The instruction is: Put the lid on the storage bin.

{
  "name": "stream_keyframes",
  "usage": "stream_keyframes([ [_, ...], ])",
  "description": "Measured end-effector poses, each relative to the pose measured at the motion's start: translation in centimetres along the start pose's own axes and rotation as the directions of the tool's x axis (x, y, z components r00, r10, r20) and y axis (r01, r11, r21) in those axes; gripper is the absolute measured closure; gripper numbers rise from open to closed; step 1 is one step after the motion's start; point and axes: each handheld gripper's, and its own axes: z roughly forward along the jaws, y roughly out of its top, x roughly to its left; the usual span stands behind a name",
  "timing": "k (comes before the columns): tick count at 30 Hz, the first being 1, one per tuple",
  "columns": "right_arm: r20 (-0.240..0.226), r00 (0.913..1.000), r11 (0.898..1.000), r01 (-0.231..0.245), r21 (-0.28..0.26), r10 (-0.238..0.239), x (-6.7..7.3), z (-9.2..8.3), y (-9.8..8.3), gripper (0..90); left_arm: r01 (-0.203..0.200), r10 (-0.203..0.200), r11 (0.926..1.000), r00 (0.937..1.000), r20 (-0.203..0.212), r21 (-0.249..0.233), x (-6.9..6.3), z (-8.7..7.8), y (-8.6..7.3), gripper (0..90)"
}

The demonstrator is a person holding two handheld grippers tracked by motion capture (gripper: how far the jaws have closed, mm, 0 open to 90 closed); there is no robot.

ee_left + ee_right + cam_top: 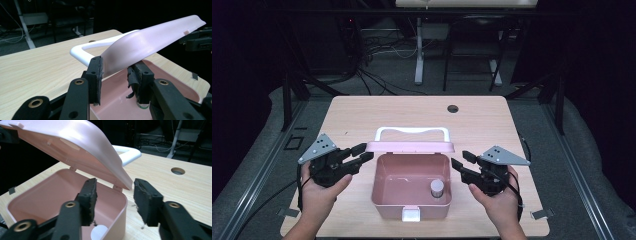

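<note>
One pink box (411, 187) sits mid-tabletop (357, 115) near our edge, lid (410, 146) raised. Our left claw (366, 152) and right claw (460, 159) flank the lid's ends, both open, gripping nothing. Bare wood lies beyond. We half see a jar (437, 188) inside.

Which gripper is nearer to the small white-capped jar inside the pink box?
The right gripper. It sits just outside the pink box wall on the side where the jar stands. The left gripper is at the opposite wall, by the lid.

One pink box (384, 192), one small jar (437, 188), two grippers
</note>
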Motion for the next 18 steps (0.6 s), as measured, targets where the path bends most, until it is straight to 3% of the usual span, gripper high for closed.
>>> stream_keyframes([
  [7,0.015,0.9999,1.0,-0.003,0.003,0.003,-0.7,0.0,-0.4,45.8,-0.004,0.004,1.0,1.0,0.003,0.002,0.0,-0.1,-0.1,64.1],
  [15,0.077,0.997,0.999,0.011,-0.032,-0.008,-1.7,0.0,-0.8,42.0,0.0,0.0,1.0,1.0,0.007,-0.001,-0.1,-0.1,-0.2,64.3],
  [18,0.092,0.9956,1.0,-0.013,-0.018,0.015,-2.4,0.0,-1.1,41.9,-0.004,0.004,1.0,0.9999,0.009,0.001,-0.1,-0.1,-0.3,64.1],
])
